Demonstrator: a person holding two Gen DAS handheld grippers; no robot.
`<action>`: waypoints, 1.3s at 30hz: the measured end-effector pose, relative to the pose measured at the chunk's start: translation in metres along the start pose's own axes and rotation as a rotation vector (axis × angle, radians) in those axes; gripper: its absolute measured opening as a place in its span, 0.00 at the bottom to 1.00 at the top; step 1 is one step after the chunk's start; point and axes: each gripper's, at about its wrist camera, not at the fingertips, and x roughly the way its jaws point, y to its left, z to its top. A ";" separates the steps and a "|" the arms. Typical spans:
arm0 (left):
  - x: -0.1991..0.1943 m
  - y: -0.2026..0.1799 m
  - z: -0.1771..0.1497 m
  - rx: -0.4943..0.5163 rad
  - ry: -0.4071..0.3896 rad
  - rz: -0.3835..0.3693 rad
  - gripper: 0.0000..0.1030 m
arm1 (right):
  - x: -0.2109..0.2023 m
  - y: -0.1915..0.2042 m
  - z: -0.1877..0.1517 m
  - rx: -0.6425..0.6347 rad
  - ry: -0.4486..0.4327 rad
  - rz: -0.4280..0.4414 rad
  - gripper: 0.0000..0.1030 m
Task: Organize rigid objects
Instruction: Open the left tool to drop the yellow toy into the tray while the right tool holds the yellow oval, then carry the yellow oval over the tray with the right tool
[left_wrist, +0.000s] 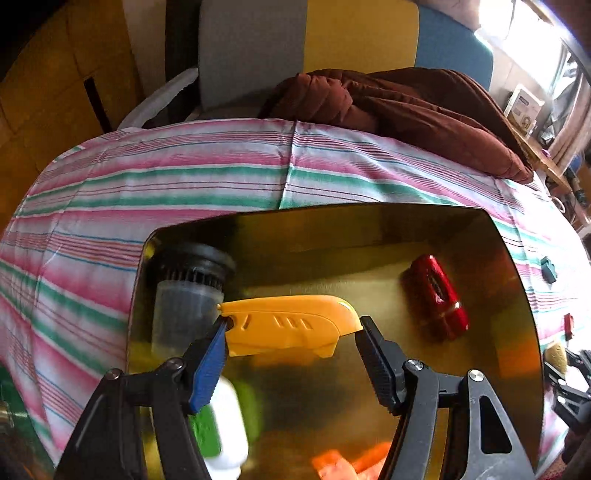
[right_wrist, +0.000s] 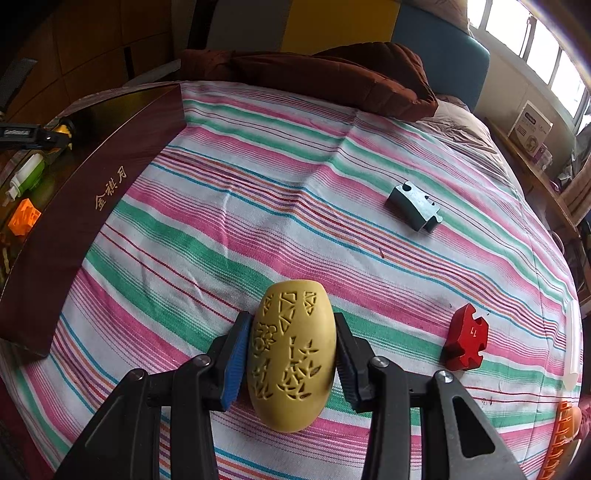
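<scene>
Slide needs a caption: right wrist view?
Right gripper clamps a carved yellow egg above the striped sheet.

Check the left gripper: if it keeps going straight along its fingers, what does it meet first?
Likely the gold floor of the box. The left gripper holds the yellow plastic piece end to end above it; the spot beneath looks bare, between the clear jar and red piece. Depth is unclear.

the dark red box (right_wrist: 92, 206) at the bed's left edge bears three gold chinese characters down its side wall, reading 金祺月. the red puzzle-shaped block (right_wrist: 466, 338) near the bed's right edge carries a small light number that looks like 11 or 77; it is too small to settle. the white carton (right_wrist: 530, 127) on the shelf beyond the bed has printing too small to read.
</scene>
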 end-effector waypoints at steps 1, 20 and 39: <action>0.003 -0.001 0.003 0.003 0.002 0.002 0.67 | 0.000 0.000 0.000 -0.003 0.001 -0.001 0.41; -0.037 -0.004 -0.004 0.034 -0.129 0.057 0.67 | 0.001 0.001 0.002 -0.006 0.000 -0.006 0.41; -0.149 0.026 -0.122 -0.019 -0.284 0.122 0.76 | 0.001 -0.001 0.000 0.059 0.001 -0.020 0.41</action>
